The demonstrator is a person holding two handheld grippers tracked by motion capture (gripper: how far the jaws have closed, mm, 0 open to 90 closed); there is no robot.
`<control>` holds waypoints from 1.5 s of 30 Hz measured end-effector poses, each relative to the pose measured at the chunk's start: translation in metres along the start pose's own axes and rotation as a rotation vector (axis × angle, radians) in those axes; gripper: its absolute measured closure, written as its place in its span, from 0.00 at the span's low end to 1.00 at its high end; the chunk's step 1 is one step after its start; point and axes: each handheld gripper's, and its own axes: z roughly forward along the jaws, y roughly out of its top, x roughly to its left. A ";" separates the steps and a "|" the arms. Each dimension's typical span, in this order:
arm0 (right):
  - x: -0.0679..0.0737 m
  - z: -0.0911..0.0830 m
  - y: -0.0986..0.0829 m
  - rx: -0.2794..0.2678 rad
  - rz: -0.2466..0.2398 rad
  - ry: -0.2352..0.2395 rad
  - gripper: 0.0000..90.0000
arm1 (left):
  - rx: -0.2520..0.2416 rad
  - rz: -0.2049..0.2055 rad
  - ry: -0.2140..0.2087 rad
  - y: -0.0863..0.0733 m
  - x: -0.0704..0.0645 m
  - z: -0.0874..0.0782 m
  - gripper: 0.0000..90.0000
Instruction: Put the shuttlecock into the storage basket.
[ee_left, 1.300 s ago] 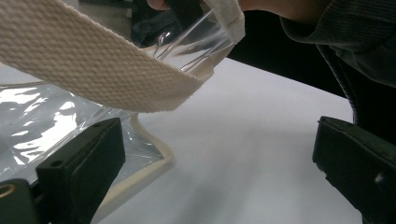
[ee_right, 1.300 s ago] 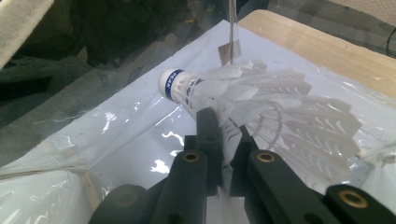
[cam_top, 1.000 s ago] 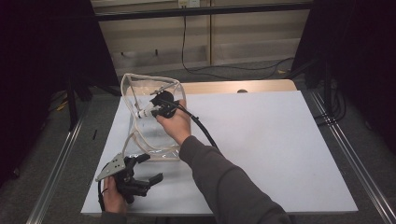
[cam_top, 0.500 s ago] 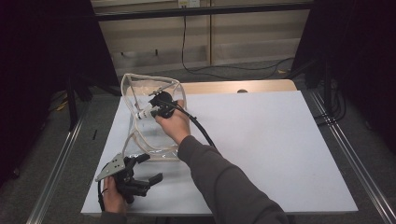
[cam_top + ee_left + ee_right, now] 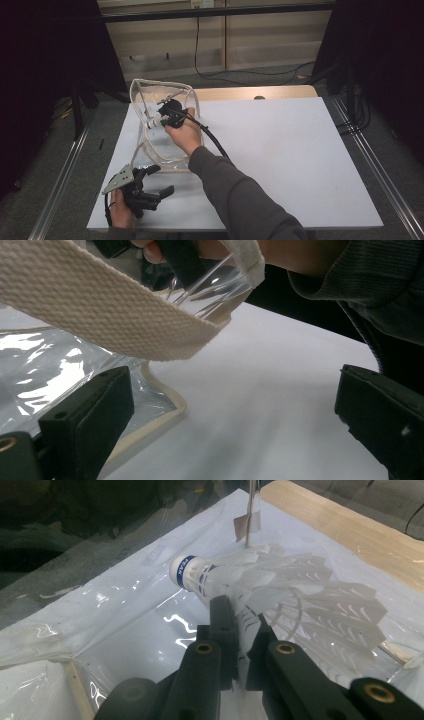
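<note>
Right gripper view: white shuttlecock (image 5: pixel 260 580), cork end with a blue band pointing up-left, feather skirt pinched between the right gripper (image 5: pixel 239 630) jaws. Jaws are closed on the feathers. Shuttlecock sits inside the clear plastic bag (image 5: pixel 125 615), over its glossy lower wall. Small tag or zipper pull hangs just past the feathers near the bag's far edge; can't tell which.

High view: shuttlecock (image 5: pixel 152 122) is within the bag's open mouth, cork toward the table's left edge. Right gripper (image 5: pixel 167 116) and right hand (image 5: pixel 184 131) reach into the bag (image 5: pixel 150 97) from its near-right side. Bag has cream webbing trim and stands puffed up on the left-rear part of the white table top (image 5: pixel 280 160). Black cable runs from the right gripper back along the grey sleeve (image 5: pixel 235 195).

Left gripper (image 5: pixel 152 182) rests at the table's near-left corner, held by the left hand (image 5: pixel 121 210), just in front of the bag's near corner, not touching it. Left gripper view: jaws wide apart, nothing between them, cream strap (image 5: pixel 100 310) and bag corner just ahead.
</note>
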 end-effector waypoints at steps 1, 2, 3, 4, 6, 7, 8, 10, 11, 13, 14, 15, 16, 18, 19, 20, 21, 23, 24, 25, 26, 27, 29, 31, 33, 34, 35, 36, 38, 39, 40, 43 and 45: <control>0.000 0.000 0.000 -0.002 0.000 0.001 0.97 | 0.000 0.000 0.000 0.000 0.000 0.000 0.03; 0.000 0.001 0.000 -0.004 -0.001 0.002 0.97 | 0.000 0.000 0.000 0.000 0.000 0.000 0.03; 0.001 0.001 0.000 -0.003 -0.004 0.002 0.97 | -0.001 0.000 0.000 0.000 0.000 0.000 0.03; 0.001 0.001 0.000 -0.005 -0.002 0.002 0.97 | -0.001 -0.001 0.000 0.000 0.000 0.000 0.03; 0.002 0.002 0.000 0.003 -0.013 -0.004 0.97 | 0.000 0.002 0.001 0.000 0.000 0.000 0.03; 0.002 0.002 0.000 0.002 -0.012 -0.001 0.97 | 0.000 0.001 0.001 0.000 0.000 0.000 0.03; 0.002 0.002 0.000 0.003 -0.008 -0.001 0.97 | 0.000 0.001 0.001 0.000 0.000 0.000 0.03; 0.002 0.002 0.000 0.008 -0.012 0.000 0.97 | 0.000 0.000 0.001 0.000 0.000 0.000 0.03; 0.003 0.003 0.000 0.006 -0.016 0.002 0.96 | 0.000 0.000 0.001 0.000 0.000 0.000 0.03; 0.004 0.004 0.000 0.012 -0.026 0.008 0.96 | 0.000 0.000 0.001 0.000 0.000 0.000 0.03; 0.005 0.004 -0.001 0.020 -0.028 0.014 0.96 | 0.000 0.001 0.001 0.000 0.000 0.000 0.03; 0.005 0.004 -0.001 0.018 -0.026 0.016 0.96 | 0.001 0.002 0.001 0.000 0.000 0.000 0.03; 0.005 0.005 -0.001 0.021 -0.024 0.018 0.96 | 0.002 0.002 0.001 0.000 0.000 0.000 0.03; 0.005 0.006 -0.002 0.030 -0.028 0.017 0.96 | 0.002 0.001 0.001 0.000 0.000 0.000 0.03; 0.006 0.007 -0.002 0.033 -0.023 0.019 0.96 | 0.000 -0.001 0.001 0.000 0.000 0.000 0.03; 0.005 0.008 -0.002 0.034 -0.026 0.022 0.97 | 0.000 -0.001 0.002 0.000 0.000 -0.001 0.03; 0.005 0.008 -0.002 0.034 -0.029 0.023 0.97 | 0.002 0.001 0.002 0.000 0.000 -0.001 0.03; 0.005 0.008 -0.002 0.033 -0.025 0.032 0.97 | 0.000 0.001 0.003 0.000 0.001 -0.001 0.03; 0.005 0.008 -0.002 0.034 -0.024 0.034 0.97 | -0.001 -0.001 0.003 0.000 0.000 0.000 0.03; 0.005 0.009 -0.002 0.037 -0.020 0.036 0.97 | 0.000 0.001 0.003 0.000 0.000 0.000 0.03; 0.005 0.009 -0.003 0.040 -0.027 0.033 0.97 | 0.001 0.000 0.003 0.000 0.000 -0.001 0.03; 0.006 0.009 -0.003 0.046 -0.032 0.035 0.96 | 0.000 0.001 0.002 0.000 0.000 -0.001 0.03; 0.006 0.010 -0.003 0.044 -0.024 0.044 0.96 | 0.001 0.000 0.003 0.000 0.000 -0.001 0.03; 0.006 0.011 -0.004 0.044 -0.029 0.051 0.91 | 0.001 0.000 0.002 0.000 0.000 -0.001 0.03; 0.007 0.012 -0.005 0.046 -0.034 0.046 0.68 | 0.002 0.001 0.003 0.000 0.000 -0.001 0.03; 0.007 0.012 -0.005 0.048 -0.035 0.032 0.57 | 0.002 0.002 0.002 0.000 0.000 0.000 0.03; 0.008 0.012 -0.005 0.052 -0.034 0.024 0.52 | 0.001 0.001 0.003 0.000 0.000 0.000 0.03; 0.008 0.012 -0.005 0.055 -0.035 0.020 0.51 | 0.001 0.003 0.003 0.000 0.000 0.000 0.03; 0.007 0.010 -0.004 0.053 -0.027 0.013 0.43 | 0.001 0.001 0.003 0.000 0.000 0.000 0.03; 0.006 0.009 -0.003 0.053 -0.016 0.011 0.39 | 0.001 0.002 0.004 0.000 0.000 0.000 0.03; 0.005 0.008 -0.003 0.052 -0.009 0.011 0.39 | 0.001 0.002 0.004 0.000 0.000 0.000 0.03; 0.004 0.005 -0.002 0.047 -0.009 0.002 0.34 | 0.001 0.003 0.004 0.000 0.000 0.000 0.03; 0.003 0.003 -0.001 0.036 -0.012 -0.009 0.30 | 0.001 0.003 0.003 0.000 0.000 0.000 0.03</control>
